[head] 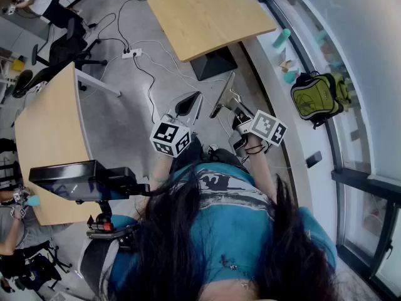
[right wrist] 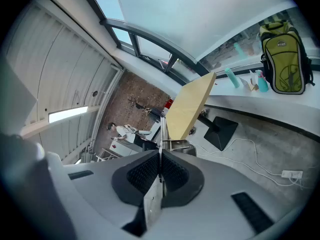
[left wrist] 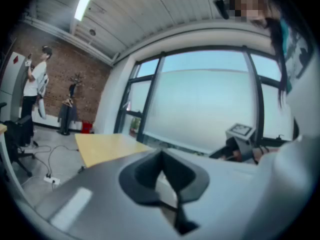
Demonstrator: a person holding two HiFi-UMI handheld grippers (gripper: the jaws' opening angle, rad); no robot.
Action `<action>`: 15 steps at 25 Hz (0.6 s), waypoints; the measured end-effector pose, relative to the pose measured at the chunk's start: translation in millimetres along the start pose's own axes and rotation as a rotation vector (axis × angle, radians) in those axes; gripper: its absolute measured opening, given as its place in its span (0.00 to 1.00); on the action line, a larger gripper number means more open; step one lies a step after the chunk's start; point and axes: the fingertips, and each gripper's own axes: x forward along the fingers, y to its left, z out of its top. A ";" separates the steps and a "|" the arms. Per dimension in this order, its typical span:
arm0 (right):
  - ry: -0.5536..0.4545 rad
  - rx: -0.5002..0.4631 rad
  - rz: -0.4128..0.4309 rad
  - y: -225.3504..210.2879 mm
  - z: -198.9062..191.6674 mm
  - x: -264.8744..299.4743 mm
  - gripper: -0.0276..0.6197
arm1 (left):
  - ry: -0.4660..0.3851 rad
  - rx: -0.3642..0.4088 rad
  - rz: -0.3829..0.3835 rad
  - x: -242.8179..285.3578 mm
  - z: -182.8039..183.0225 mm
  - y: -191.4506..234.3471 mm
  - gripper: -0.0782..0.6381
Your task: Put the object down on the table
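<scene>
Metal strip (right wrist: 153, 201) (thin, edge-on to us) sits pinched in our closed right gripper (right wrist: 160, 156) above the floor (head: 119, 111), well short of the table (head: 210, 14) and not yet put down; our left gripper (left wrist: 161, 156) is closed, empty.

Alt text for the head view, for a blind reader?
Looking down, a person in a teal shirt holds the left gripper and the right gripper over a floor. A wooden table stands ahead, a second table at left, a green backpack on the window ledge at right.
</scene>
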 end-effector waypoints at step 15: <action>-0.009 0.021 -0.034 -15.4 56.8 71.6 0.06 | 0.027 -0.006 -0.036 73.4 10.2 60.6 0.11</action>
